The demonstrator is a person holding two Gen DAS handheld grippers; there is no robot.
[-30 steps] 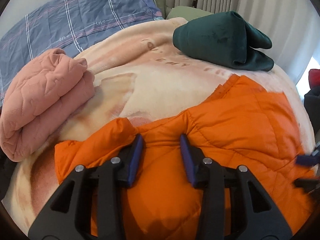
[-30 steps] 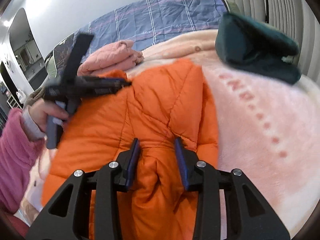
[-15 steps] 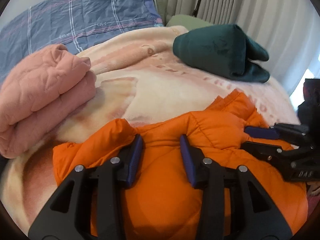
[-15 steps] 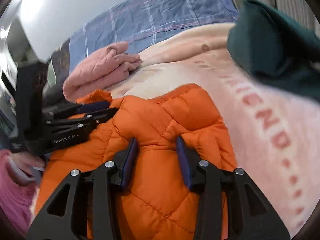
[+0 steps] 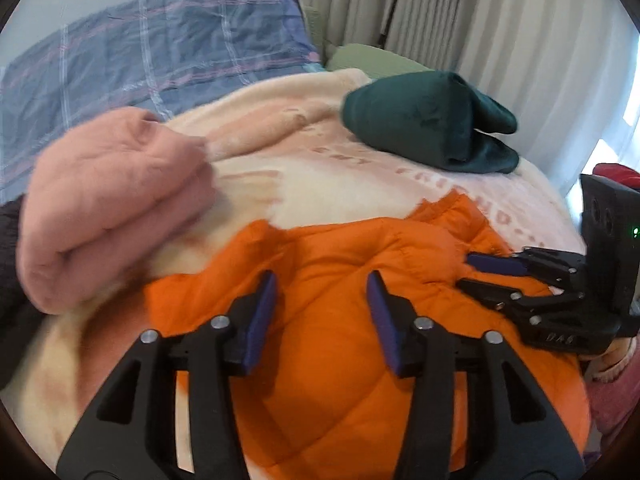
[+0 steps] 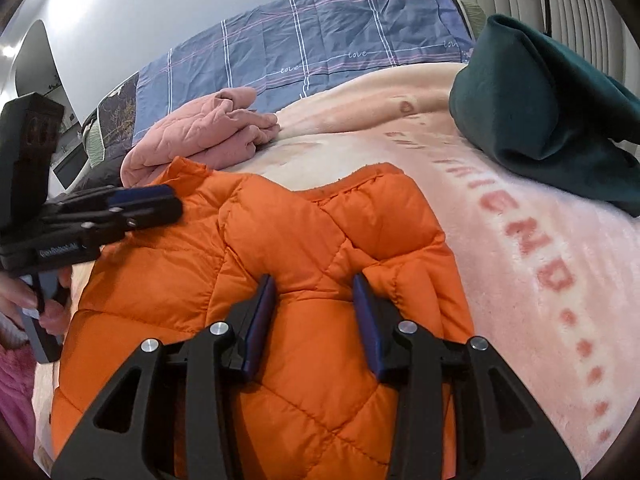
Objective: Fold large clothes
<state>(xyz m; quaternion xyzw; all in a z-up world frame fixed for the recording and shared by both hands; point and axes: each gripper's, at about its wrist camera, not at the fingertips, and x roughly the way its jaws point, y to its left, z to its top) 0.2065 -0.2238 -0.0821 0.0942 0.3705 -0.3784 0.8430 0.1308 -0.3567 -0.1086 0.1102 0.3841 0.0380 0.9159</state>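
An orange quilted jacket [image 5: 344,360] lies folded on the pink blanket [image 5: 320,176], also in the right wrist view [image 6: 304,264]. My left gripper [image 5: 322,284] is open, its fingers pressed down on the jacket with padding bulging between them. My right gripper [image 6: 314,284] is open too, fingers set on a raised fold near the jacket's right edge. The right gripper shows at the right of the left wrist view [image 5: 496,276], the left gripper at the left of the right wrist view [image 6: 160,204].
A folded pink garment [image 5: 116,208] lies left of the jacket, also in the right wrist view [image 6: 200,136]. A folded dark green garment [image 5: 428,128] lies at the back right [image 6: 540,108]. A blue plaid sheet [image 6: 304,44] covers the bed head. Curtains [image 5: 500,28] hang behind.
The far half of the jacket has been brought over toward me, so the jacket is now shorter and thicker. Both grippers moved closer together and sit on top of it.
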